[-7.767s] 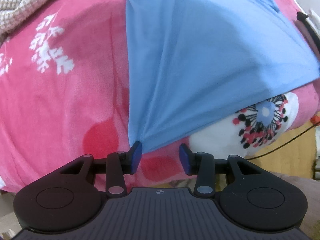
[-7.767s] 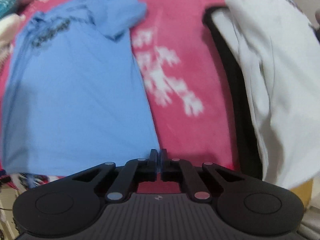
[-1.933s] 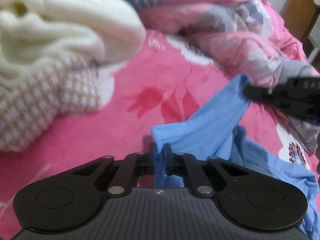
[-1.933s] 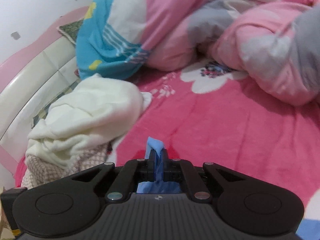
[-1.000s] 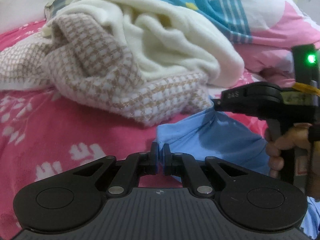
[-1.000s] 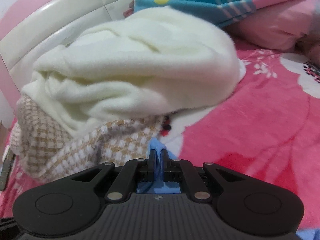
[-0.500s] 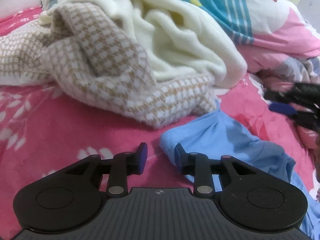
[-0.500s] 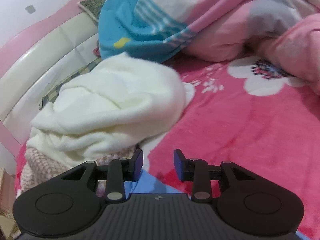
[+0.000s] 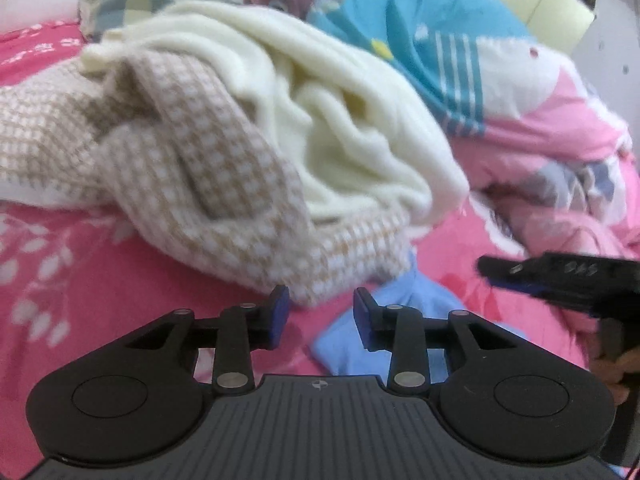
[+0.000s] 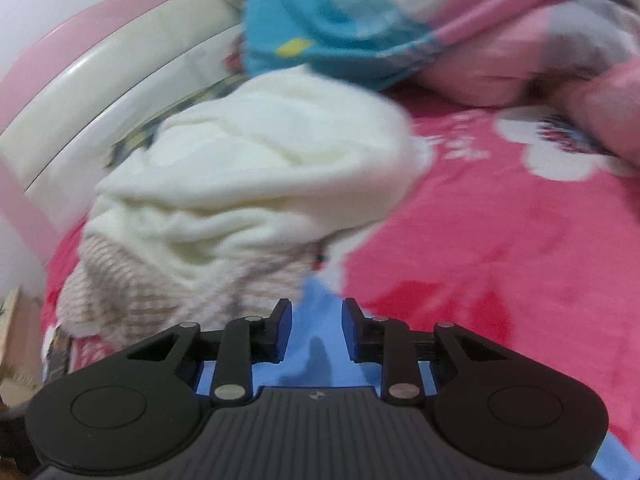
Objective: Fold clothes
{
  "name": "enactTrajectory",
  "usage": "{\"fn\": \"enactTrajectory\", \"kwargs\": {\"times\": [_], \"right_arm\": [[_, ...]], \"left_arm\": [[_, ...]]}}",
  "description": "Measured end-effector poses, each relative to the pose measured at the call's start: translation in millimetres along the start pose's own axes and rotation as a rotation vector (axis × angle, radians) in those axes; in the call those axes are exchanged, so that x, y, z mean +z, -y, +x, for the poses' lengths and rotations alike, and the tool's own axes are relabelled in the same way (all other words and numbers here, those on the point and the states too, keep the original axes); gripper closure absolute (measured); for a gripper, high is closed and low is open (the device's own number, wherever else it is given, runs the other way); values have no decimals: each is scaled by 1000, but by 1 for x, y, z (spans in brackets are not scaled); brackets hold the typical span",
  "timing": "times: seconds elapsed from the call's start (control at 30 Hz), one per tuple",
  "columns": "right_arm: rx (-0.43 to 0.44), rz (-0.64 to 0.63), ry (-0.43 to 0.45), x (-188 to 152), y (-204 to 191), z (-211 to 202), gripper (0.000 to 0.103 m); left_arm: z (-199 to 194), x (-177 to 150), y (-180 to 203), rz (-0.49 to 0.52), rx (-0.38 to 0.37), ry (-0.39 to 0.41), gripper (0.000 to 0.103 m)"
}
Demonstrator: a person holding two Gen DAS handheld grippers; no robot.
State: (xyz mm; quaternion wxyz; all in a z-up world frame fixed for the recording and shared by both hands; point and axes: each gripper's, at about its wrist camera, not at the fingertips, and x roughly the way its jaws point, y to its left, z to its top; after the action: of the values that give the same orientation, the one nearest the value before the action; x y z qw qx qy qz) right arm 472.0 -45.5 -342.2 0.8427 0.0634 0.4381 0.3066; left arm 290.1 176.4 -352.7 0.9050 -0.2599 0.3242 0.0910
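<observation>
We see a big pink blanket [image 9: 60,280] with white flowers spread over the bed. It fills most of both views. At the far end of the bed lies a puffy quilt [image 9: 460,40] in blue, pink and grey patches. In the right wrist view a pink and cream headboard [image 10: 100,64] curves behind it all.

In front of the quilt sits a soft cream blanket [image 9: 340,128], all bunched up. It rests on top of a tan and white checked cloth [image 9: 180,184], which spills out under it onto the pink blanket.

The blue T-shirt [image 9: 404,312] lies flat on the pink blanket, just beside the checked cloth. One corner of it pokes up toward the cream blanket pile in the right wrist view.

Our left gripper [image 9: 320,314] hangs just over the near edge of the T-shirt. Its two fingers [image 9: 278,312] stand wide apart and hold nothing. The blue pads on their tips show clearly.

Our right gripper [image 10: 316,328] is above the blue T-shirt too, with the shirt showing between its fingers [image 10: 282,330]. Those fingers are also spread apart, and nothing is pinched in them. In the left wrist view we see this same gripper from the side, off to the right, with part of a hand [image 9: 612,372] wrapped around its handle.
</observation>
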Motion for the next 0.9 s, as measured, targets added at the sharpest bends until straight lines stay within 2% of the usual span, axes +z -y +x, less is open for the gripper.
{"fn": "enactTrajectory", "kwargs": {"times": [0.1, 0.23, 0.3, 0.4, 0.57, 0.7, 0.9], "right_arm": [[47, -50, -60, 1, -20, 29, 76], [11, -76, -150, 8, -34, 83, 76], [2, -91, -143, 18, -37, 103, 75], [14, -119, -116, 34, -43, 127, 76], [24, -155, -75, 51, -56, 160, 76], [32, -120, -17, 62, -57, 180, 77], [22, -103, -23, 69, -58, 185, 77]], "left_arm": [[9, 1, -5, 33, 22, -43, 66], [38, 8, -12, 108, 91, -67, 66], [53, 18, -20, 106, 126, -60, 66], [71, 39, -36, 69, 137, -30, 65], [99, 68, -53, 74, 175, 2, 65], [112, 86, -56, 109, 209, 54, 65], [131, 91, -49, 127, 280, 78, 63]]}}
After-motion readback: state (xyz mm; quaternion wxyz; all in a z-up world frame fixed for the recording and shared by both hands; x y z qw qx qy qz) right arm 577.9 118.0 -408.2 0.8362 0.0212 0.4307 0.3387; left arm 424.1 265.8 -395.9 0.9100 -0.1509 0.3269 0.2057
